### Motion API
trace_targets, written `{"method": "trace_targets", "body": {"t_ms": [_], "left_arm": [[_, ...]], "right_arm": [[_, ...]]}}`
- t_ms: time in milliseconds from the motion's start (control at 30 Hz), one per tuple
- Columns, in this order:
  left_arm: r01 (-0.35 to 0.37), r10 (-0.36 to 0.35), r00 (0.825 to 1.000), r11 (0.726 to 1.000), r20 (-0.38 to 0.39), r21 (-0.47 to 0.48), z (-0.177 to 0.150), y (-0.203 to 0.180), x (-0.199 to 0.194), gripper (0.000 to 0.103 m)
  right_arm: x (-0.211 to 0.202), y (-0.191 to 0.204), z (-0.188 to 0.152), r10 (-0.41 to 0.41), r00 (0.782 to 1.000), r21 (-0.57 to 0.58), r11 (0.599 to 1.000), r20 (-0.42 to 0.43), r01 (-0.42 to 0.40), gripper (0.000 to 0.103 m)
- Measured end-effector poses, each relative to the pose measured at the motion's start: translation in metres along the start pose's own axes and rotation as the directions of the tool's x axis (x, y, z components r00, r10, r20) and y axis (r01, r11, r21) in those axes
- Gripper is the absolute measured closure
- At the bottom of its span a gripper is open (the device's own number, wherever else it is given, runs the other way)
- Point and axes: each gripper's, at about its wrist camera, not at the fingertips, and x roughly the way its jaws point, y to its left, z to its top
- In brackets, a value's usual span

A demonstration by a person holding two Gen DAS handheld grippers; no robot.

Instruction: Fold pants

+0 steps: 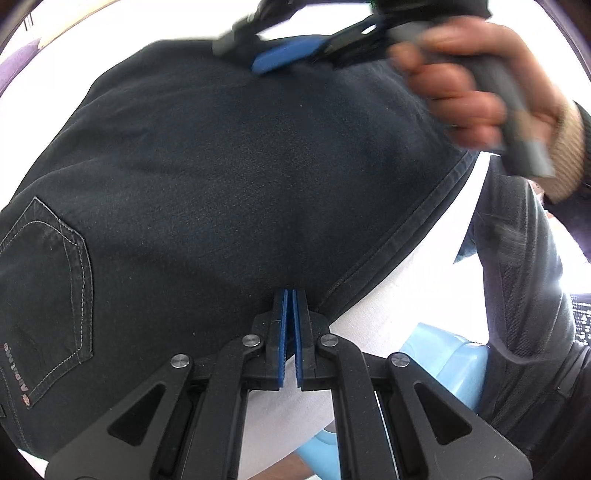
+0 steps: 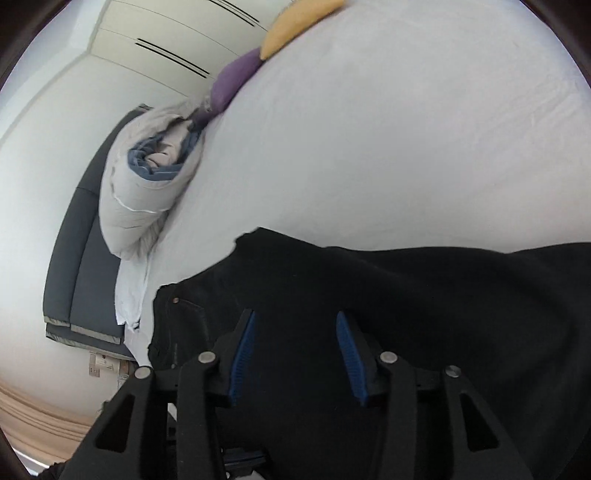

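Left gripper (image 1: 290, 295): pads pressed nearly together, pinched on the near edge of the pants, close to the hemmed seam.
Right gripper (image 2: 295, 325): spread wide, nothing between the pads; held just above the dark cloth. Seen blurred from the left wrist view (image 1: 280, 59), gripped by a hand (image 1: 469, 85) at the far right.
Pants (image 1: 229, 166): dark denim, spread over the bed directly ahead of the left gripper and filling most of that view. Under and ahead of the right gripper (image 2: 406, 295), folded edge lying a short way beyond its tips.
Pocket (image 1: 48, 280): back patch pocket with pale stitching, to the left of the left gripper; small label at its lower edge, text too small to read.
Hem (image 1: 413, 229): stitched band running from just right of the left pads up toward the hand.
Bed (image 2: 369, 129): white sheet, stretching far ahead of the right gripper.
Duvet (image 2: 147, 177): rolled, pale with blue lining, far left of the right gripper at the bed's edge.
Cushions: purple (image 2: 232, 81) and yellow (image 2: 291, 26), well beyond the duvet.
Blue tub (image 1: 454, 362): light plastic, low right of the left gripper, partly hidden.
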Motion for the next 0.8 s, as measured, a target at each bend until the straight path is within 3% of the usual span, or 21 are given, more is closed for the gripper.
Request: {"method": "trace_targets", "body": {"t_ms": [33, 67, 100, 167, 300, 333, 367, 400, 467, 567, 633, 700, 733, 767, 800], "left_arm": [[0.001, -0.001, 1.000, 1.000, 0.000, 0.000, 0.001, 0.001, -0.001, 0.101], [0.004, -0.004, 1.000, 1.000, 0.003, -0.001, 0.001, 0.001, -0.001, 0.101], [0.008, -0.008, 1.000, 1.000, 0.006, -0.004, 0.001, 0.002, -0.002, 0.101], [0.017, -0.017, 1.000, 1.000, 0.012, -0.007, 0.000, 0.004, -0.001, 0.101], [0.022, -0.022, 1.000, 1.000, 0.015, -0.003, -0.001, 0.005, -0.001, 0.101], [0.019, -0.019, 1.000, 1.000, 0.015, -0.001, -0.002, 0.004, -0.001, 0.101], [0.016, -0.016, 1.000, 1.000, 0.016, 0.000, -0.002, 0.004, -0.002, 0.101], [0.015, -0.015, 1.000, 1.000, 0.018, -0.001, -0.002, 0.004, -0.002, 0.101], [0.023, -0.022, 0.999, 1.000, 0.024, -0.009, -0.004, 0.005, -0.002, 0.101], [0.036, -0.036, 0.999, 0.999, 0.026, -0.030, -0.006, 0.009, 0.000, 0.101], [0.030, -0.030, 0.999, 0.999, 0.019, -0.020, -0.006, 0.009, 0.000, 0.101], [0.012, -0.012, 1.000, 1.000, 0.008, -0.002, -0.004, 0.007, 0.000, 0.101], [0.005, -0.005, 1.000, 1.000, 0.005, 0.005, -0.003, 0.006, -0.002, 0.101], [-0.002, 0.002, 1.000, 1.000, 0.003, 0.011, -0.002, 0.005, -0.002, 0.101], [-0.003, 0.003, 1.000, 1.000, 0.004, 0.012, -0.002, 0.005, -0.003, 0.101]], "right_arm": [[0.003, -0.012, 0.004, 0.006, 1.000, 0.055, 0.998, 0.013, -0.006, 0.094], [-0.007, -0.029, 0.006, 0.013, 0.999, 0.117, 0.993, 0.034, -0.017, 0.103], [-0.025, -0.048, 0.006, 0.020, 0.997, 0.154, 0.988, 0.076, -0.032, 0.103], [-0.059, -0.071, 0.005, -0.087, 0.982, 0.186, 0.981, 0.167, 0.055, 0.103], [-0.134, -0.134, -0.002, -0.220, 0.925, 0.358, 0.928, 0.310, 0.100, 0.103], [-0.157, -0.141, -0.008, -0.259, 0.905, 0.384, 0.915, 0.336, 0.120, 0.101], [-0.167, -0.138, -0.012, -0.284, 0.891, 0.388, 0.911, 0.355, 0.136, 0.092], [-0.181, -0.132, -0.022, -0.259, 0.891, 0.374, 0.921, 0.374, 0.111, 0.086], [-0.178, -0.100, -0.040, -0.145, 0.918, 0.319, 0.948, 0.370, 0.022, 0.047], [-0.140, -0.051, -0.073, 0.046, 0.960, 0.210, 0.972, 0.278, -0.107, 0.038], [-0.089, -0.022, -0.083, 0.077, 0.977, 0.204, 0.972, 0.197, -0.118, 0.039], [-0.075, -0.038, -0.094, 0.047, 0.981, 0.264, 0.960, 0.190, -0.097, 0.051], [-0.079, -0.050, -0.097, 0.041, 0.978, 0.303, 0.947, 0.203, -0.103, 0.076], [-0.087, -0.065, -0.100, 0.041, 0.978, 0.347, 0.931, 0.204, -0.112, 0.092], [-0.097, -0.077, -0.102, 0.033, 0.975, 0.383, 0.916, 0.218, -0.117, 0.095]]}}
